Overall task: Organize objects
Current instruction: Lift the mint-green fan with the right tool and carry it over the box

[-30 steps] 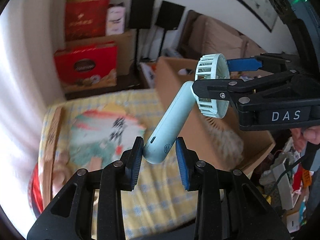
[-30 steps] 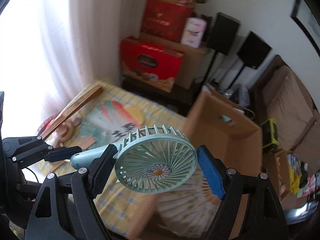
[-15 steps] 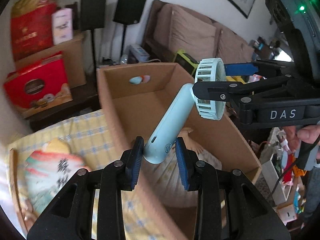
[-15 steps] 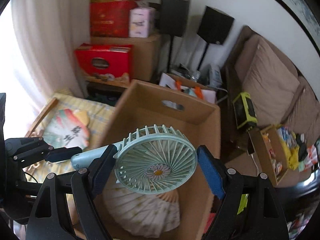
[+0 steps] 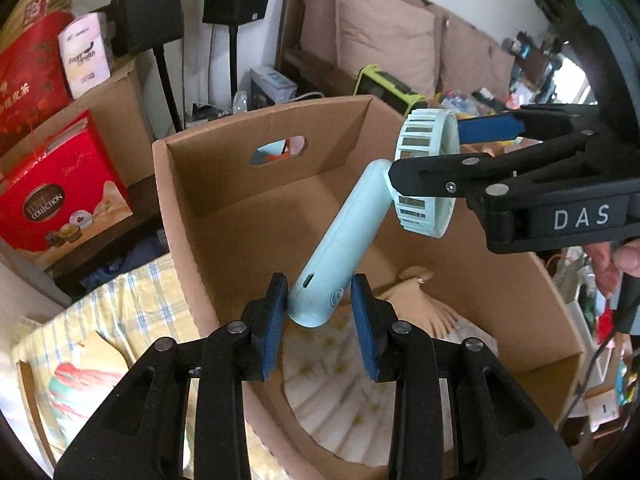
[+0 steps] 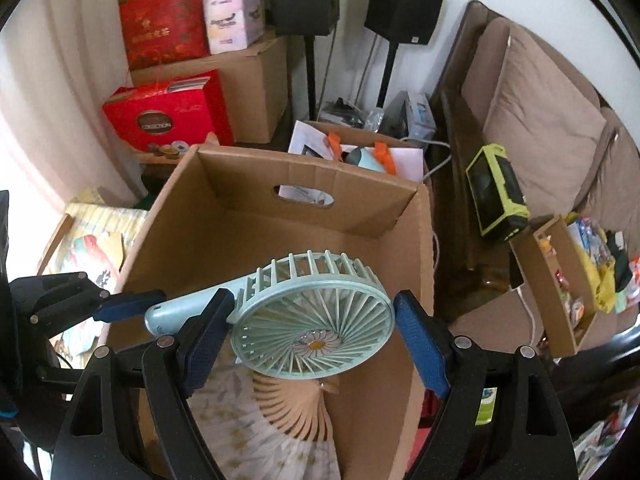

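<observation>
A pale blue handheld fan [image 5: 344,240] hangs above an open cardboard box [image 5: 224,208]. My left gripper [image 5: 320,312] is shut on the base of the fan's handle. My right gripper [image 6: 312,332] is shut on the fan's round head [image 6: 316,320], one finger on each side of its rim; it shows at the right of the left wrist view [image 5: 452,152]. A folding paper fan [image 6: 260,420] lies open on the box floor below.
A painted paper fan [image 6: 92,252] lies on a yellow checked cloth [image 5: 132,300] left of the box. Red gift boxes [image 6: 168,112], cardboard boxes and speaker stands [image 6: 400,8] stand behind. A brown sofa [image 6: 540,120] and a small tray of items [image 6: 560,280] are to the right.
Both grippers have carried the fan from over the yellow cloth to the right, over the cardboard box, and somewhat lower toward it. The grips are unchanged.
</observation>
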Motion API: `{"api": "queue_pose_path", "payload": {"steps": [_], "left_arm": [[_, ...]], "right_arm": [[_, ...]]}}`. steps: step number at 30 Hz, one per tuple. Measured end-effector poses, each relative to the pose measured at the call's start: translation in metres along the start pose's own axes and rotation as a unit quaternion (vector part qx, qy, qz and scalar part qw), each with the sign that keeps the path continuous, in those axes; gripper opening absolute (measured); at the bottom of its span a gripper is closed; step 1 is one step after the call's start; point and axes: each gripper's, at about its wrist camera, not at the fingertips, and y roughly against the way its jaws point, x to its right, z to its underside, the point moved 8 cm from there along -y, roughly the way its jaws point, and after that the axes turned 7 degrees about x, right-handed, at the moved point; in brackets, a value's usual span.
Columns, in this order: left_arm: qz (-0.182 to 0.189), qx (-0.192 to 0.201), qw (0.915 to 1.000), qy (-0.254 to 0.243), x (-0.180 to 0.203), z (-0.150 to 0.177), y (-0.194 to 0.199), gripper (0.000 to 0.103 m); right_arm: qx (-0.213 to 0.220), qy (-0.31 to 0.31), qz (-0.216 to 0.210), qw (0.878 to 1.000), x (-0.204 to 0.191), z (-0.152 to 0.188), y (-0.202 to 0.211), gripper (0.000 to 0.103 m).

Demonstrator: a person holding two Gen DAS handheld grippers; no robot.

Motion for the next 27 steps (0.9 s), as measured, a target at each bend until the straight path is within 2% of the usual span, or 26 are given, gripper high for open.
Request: {"api": "queue_pose_path", "payload": {"steps": [4,9,13,14,20,23,27], "left_arm": [[-0.007,-0.004,0.9999,0.012,-0.009,-0.001,-0.008,0.031],[-0.001,0.013,0.9994,0.033,-0.018,-0.001,-0.001,0.032],[0.005,0.018,0.9992,0.036,-0.02,0.0,0.009,0.033],[0.0,0.019,0.9992,0.035,-0.022,0.0,0.011,0.036],[0.01,0.034,0.9987,0.036,-0.021,0.007,0.034,0.037],[0.004,0.039,0.9982,0.047,-0.024,0.012,0.042,0.046],[0.005,0.044,0.9972,0.061,-0.03,0.017,0.048,0.048]], "right_arm": [[-0.002,-0.02,-0.006,1.0,0.005,-0.002,-0.014,0.083],[-0.006,-0.037,-0.004,0.999,0.005,-0.004,-0.035,0.083],[-0.015,-0.041,0.017,0.999,0.006,-0.002,-0.06,0.083],[-0.017,-0.045,0.021,0.999,0.007,-0.001,-0.065,0.083],[-0.015,-0.085,0.042,0.995,0.017,-0.001,-0.091,0.083],[-0.007,-0.083,0.063,0.995,0.018,-0.005,-0.096,0.083],[-0.003,-0.08,0.086,0.993,0.019,-0.01,-0.102,0.083]]}}
